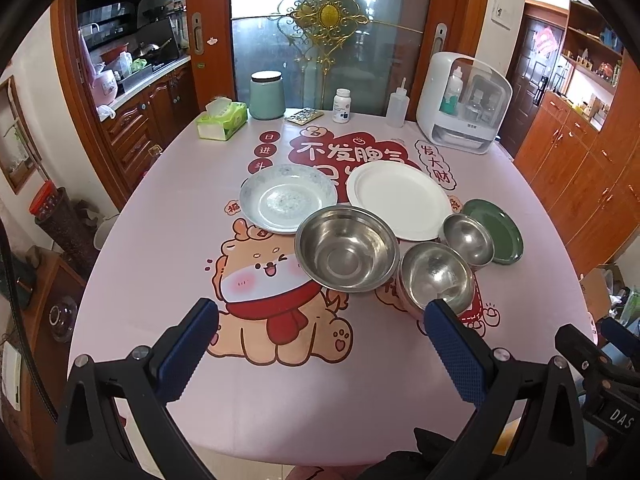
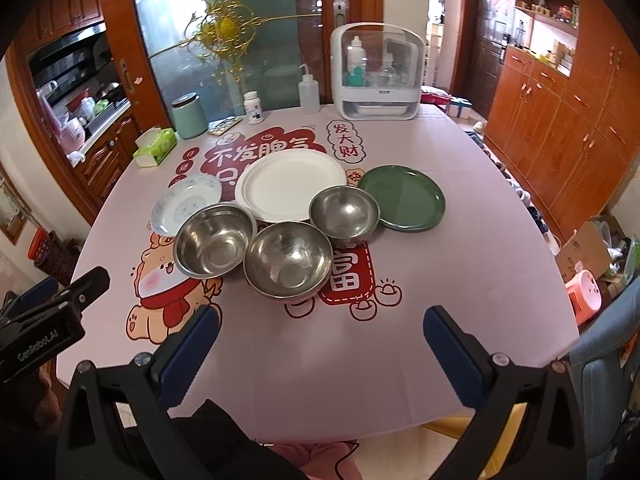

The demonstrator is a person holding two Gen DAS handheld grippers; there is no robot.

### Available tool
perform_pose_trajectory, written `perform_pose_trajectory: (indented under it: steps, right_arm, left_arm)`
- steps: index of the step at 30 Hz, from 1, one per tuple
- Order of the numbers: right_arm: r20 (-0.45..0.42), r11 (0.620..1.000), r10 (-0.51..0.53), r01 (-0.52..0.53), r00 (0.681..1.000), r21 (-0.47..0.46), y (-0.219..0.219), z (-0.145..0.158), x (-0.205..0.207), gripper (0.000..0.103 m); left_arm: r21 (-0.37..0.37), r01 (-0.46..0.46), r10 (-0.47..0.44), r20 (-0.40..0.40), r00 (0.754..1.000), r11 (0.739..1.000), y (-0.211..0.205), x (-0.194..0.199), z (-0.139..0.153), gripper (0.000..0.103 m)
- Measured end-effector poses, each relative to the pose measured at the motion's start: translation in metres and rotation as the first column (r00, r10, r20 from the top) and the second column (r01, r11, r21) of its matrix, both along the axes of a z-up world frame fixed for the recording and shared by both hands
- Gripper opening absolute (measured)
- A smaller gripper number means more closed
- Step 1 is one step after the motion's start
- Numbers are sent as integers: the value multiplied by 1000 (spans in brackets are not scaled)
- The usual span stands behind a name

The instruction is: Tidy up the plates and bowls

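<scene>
Nothing stacked yet. Three steel bowls (image 2: 280,256) and three plates (image 2: 290,184) lie singly mid-counter (image 2: 460,280), bowls at 6 o'clock of plates. Left gripper (image 1: 320,320) and right gripper (image 2: 320,328): jaws wide, empty, hovering short.

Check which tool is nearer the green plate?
Right, likely. The green plate sits ahead-right of the left tool, past the bowls; it sits nearly straight ahead of the right tool.

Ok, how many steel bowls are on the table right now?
3, none stacked or hidden: left bowl before the patterned plate, middle bowl nearest the grippers, right bowl beside the green plate.
</scene>
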State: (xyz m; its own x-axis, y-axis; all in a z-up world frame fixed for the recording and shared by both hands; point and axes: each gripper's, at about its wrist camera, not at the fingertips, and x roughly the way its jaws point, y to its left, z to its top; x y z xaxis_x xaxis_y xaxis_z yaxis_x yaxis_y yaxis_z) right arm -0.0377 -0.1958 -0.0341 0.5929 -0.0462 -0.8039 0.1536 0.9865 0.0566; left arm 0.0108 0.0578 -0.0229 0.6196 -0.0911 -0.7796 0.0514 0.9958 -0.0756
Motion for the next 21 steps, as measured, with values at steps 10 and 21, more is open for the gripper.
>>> perform_pose_trajectory:
  steps: [10,21]
  right_arm:
    - [23,999,-46,46,999,2,2,6,6,103]
    - [32,998,-57,56,998,30,-21,1,36,103]
  left_arm:
    - [-9,17,-17,-17,1000,1000,12,17,3,102]
    - [-11,27,-28,-67,997,1000,-1,49,-3,102]
